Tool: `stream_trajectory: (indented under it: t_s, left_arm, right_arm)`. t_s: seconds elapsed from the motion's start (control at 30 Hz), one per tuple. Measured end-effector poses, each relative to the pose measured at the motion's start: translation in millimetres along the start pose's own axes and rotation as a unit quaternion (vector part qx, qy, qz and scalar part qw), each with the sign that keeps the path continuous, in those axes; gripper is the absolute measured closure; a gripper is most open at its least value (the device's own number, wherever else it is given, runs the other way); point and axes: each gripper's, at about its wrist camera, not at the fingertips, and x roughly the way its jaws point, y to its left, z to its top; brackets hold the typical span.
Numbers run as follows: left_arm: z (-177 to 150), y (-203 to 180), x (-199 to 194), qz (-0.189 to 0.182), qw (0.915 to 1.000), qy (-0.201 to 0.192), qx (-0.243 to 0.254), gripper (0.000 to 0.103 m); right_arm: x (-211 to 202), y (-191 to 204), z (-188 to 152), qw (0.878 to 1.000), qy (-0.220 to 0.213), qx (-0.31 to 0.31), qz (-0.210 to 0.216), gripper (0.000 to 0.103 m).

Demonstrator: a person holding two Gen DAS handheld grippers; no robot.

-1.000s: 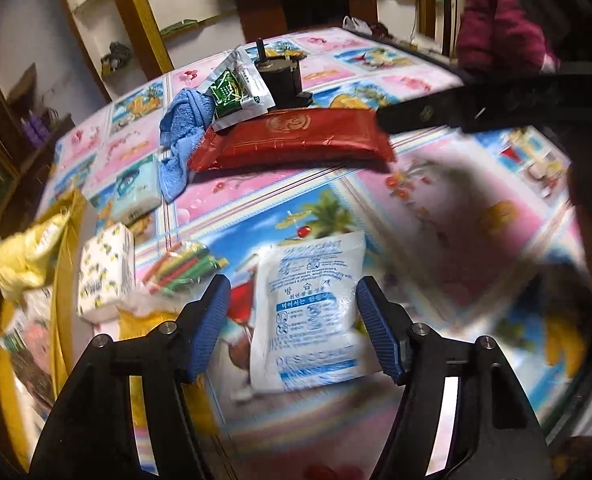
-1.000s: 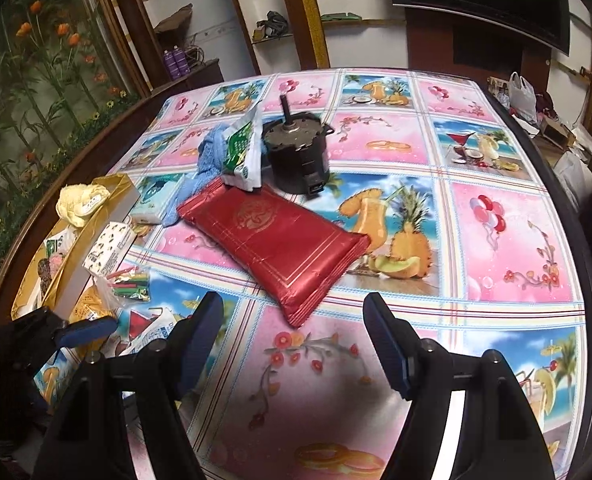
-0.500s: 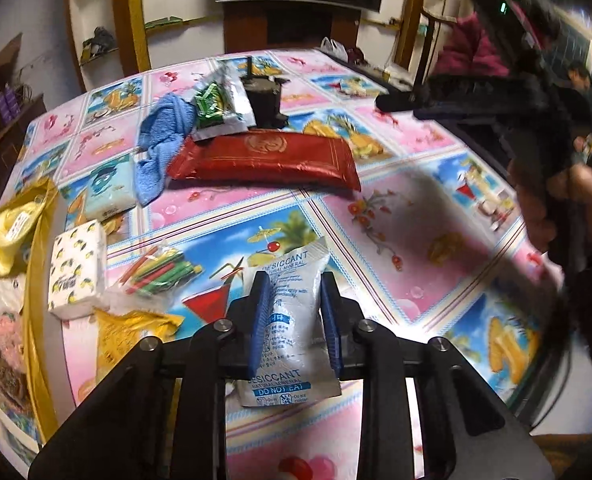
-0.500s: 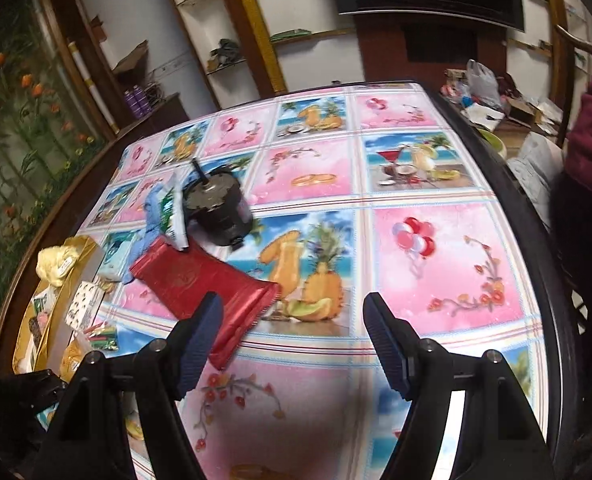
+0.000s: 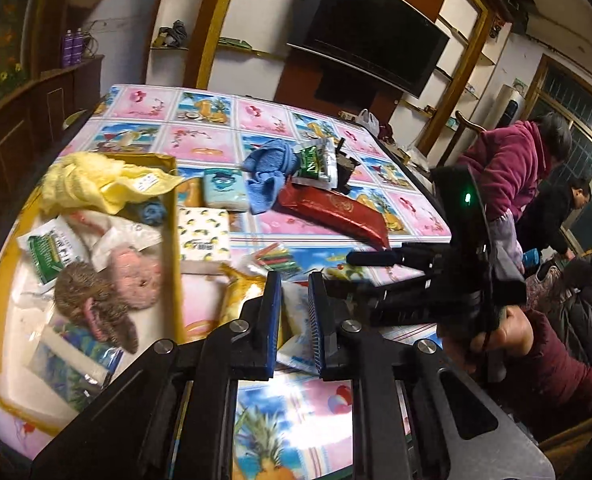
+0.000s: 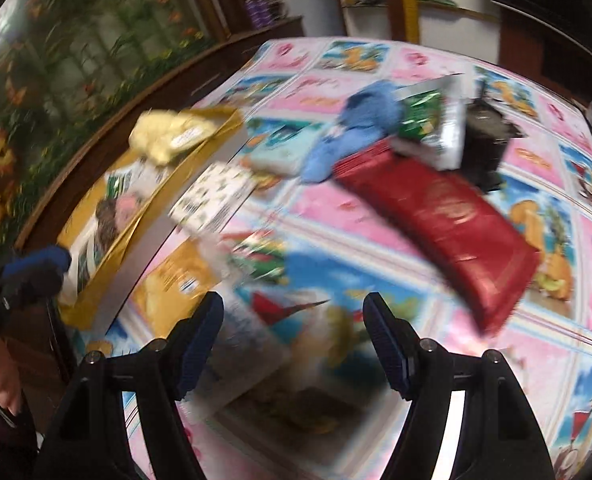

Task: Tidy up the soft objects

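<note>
Clamping the white sachet (image 5: 297, 322) just right of the gold box (image 5: 174, 216), the left gripper (image 5: 294, 316) looks roughly halfway through, while the right gripper (image 6: 294, 342) hangs spread and empty, with the red pouch (image 6: 451, 216), blue cloth (image 6: 361, 120) and tissue packs farther out unsorted.

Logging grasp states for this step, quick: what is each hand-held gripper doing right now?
Left hand-held gripper: closed on the white desiccant packet.
Right hand-held gripper: open, holding nothing.
</note>
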Motion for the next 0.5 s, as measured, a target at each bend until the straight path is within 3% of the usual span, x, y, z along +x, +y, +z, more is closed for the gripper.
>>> stream_trajectory:
  t_s: [0.07,0.2,0.3,0.4,0.5]
  left_arm:
    - [-5.2,8.5,-2.0,-0.005,0.9999,0.001,-0.013,0.09]
    - [-13.3,21.5,-2.0,-0.007,0.9994,0.001,-0.033,0.09]
    - [-18.0,22.5,-2.4,-0.009,0.9994,0.001,-0.034,0.09]
    - [-23.9,16.4,5.3,-0.003,0.9997,0.018,-0.014,0.087]
    - [-26.5,10.8,20.9,0.007,0.9992,0.039,0.005,0.083]
  right_arm:
    - [10.1,19.3,-5.7,1.0,0.018,-0.02,-0.014,0.031]
    - [15.2,41.3,-6.0,0.997,0.01,-0.005,-0.07,0.031]
    - [27.0,52.9,-7.1,0.997,0.017,0.015,-0.07,0.031]
    - [32.7,65.9,-18.6,0.993,0.029,-0.033,-0.108,0.031]
    - [22.9,57.3,-28.4,0.993,0.035,-0.035,-0.109,0.044]
